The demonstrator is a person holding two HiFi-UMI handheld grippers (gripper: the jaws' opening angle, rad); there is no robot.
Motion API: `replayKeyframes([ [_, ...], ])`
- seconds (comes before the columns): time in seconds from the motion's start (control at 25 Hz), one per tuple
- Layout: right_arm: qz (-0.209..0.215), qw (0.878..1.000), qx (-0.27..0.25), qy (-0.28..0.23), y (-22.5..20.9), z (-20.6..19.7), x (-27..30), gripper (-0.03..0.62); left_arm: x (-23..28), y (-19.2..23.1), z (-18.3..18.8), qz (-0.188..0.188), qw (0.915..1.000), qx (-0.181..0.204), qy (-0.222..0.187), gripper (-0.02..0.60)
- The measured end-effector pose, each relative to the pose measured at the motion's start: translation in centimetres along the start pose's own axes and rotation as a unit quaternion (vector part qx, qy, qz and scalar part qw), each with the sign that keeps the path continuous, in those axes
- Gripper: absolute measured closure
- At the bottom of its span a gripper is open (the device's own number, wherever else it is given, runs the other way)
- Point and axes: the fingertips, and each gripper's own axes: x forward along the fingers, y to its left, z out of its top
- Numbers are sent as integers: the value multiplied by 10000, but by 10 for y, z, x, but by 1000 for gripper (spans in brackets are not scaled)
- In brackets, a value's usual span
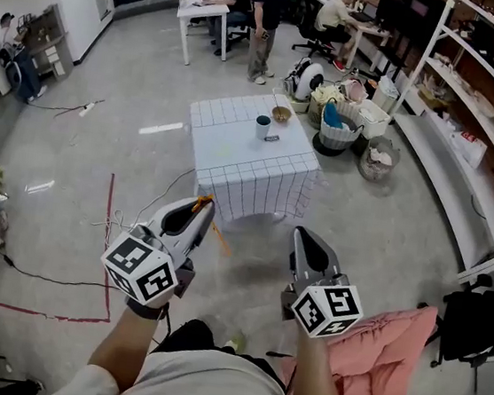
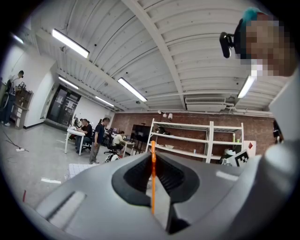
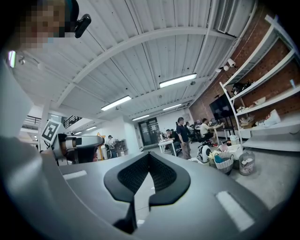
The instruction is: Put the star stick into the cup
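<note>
Left gripper is clamped on the star stick. In the left gripper view the thin orange shaft runs upright through the narrow gap between the two jaws. In the head view the shaft slants down out of the jaws towards the floor. Right gripper is held level with the left one; its jaws meet at the tips with nothing between them. Both grippers are well apart from the desk, on its near side and above bare floor. The cup stands upright on the desk, towards its far edge. A bowl stands just beyond the cup, at the desk's far right corner.
</note>
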Motion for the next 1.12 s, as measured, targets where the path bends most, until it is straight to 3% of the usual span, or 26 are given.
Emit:
replayKeyframes([
  [0.48,-47,9999,114,79,-30,-5,32,582,39,26,-11,47,9999,-81,59,558],
  [1.12,-208,9992,162,310,-78,-14,183,582,148,153,-11,-62,9993,-275,260,558],
])
